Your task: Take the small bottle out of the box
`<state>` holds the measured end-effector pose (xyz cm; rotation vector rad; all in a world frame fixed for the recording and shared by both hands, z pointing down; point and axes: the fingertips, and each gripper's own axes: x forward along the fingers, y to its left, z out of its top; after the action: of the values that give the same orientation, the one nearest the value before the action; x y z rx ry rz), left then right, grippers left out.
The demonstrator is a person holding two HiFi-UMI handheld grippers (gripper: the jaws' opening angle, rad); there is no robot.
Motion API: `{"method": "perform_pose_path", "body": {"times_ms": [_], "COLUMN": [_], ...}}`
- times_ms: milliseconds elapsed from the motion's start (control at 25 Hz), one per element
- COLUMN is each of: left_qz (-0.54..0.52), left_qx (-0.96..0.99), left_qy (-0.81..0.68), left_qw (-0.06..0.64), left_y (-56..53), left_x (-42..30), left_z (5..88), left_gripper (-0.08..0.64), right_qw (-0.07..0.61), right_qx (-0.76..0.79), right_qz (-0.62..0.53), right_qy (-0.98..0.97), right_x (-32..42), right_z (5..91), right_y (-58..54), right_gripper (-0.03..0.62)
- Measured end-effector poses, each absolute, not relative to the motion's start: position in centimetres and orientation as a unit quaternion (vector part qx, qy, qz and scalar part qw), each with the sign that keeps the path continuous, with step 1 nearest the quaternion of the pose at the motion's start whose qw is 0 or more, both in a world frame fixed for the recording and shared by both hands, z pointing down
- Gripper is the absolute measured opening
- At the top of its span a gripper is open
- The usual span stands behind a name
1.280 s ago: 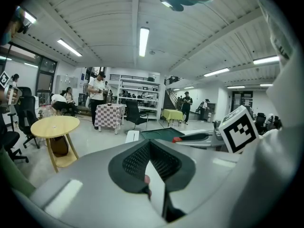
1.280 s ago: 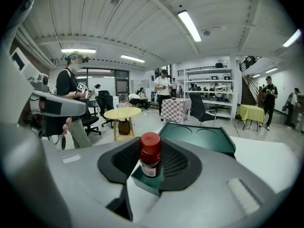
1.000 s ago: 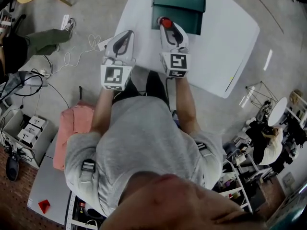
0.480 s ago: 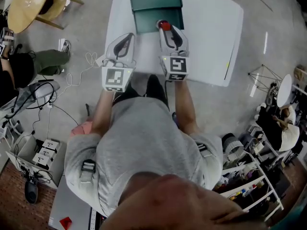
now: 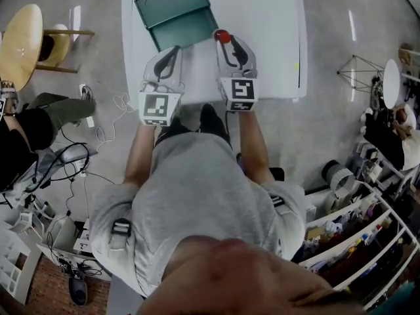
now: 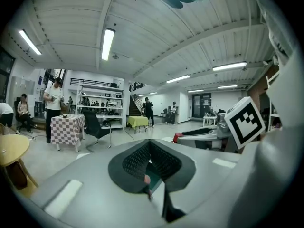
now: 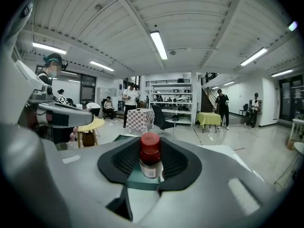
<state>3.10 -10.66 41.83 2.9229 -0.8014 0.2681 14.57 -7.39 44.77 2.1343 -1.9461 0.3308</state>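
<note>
Now the right gripper [image 5: 228,43] clamps the small bottle [image 7: 150,156] upright, just beside the near right corner of the box [image 5: 172,12] at the table's [image 5: 262,38] far left; the left gripper [image 6: 150,156] is closed and empty.

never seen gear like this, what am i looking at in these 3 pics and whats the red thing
A person at a white table holds a two-jaw gripper in each hand; no robot. The top-down picture comes from a camera on their head. The other two come from cameras on the grippers, looking along the jaws. On the table lies an open green box. The right gripper grips a small bottle with a red cap. The left gripper is shut and empty.
</note>
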Motion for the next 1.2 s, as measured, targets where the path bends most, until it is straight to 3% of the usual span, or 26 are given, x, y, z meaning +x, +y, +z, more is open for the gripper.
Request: {"method": "perform_pose_path", "body": {"times_ms": [1200], "left_qz": [0.093], "left_qx": [0.994], "left_qy": [-0.048], "left_qw": [0.036], "left_y": [-2.0], "left_x": [25.4], "left_z": [42.3], "left_gripper": [0.012], "right_qw": [0.104], "right_qx": [0.857], "right_qz": [0.147], "right_qy": [-0.484], "right_x": [33.8], "right_z": [45.8], "right_y": [6.2], "right_gripper": [0.129]}}
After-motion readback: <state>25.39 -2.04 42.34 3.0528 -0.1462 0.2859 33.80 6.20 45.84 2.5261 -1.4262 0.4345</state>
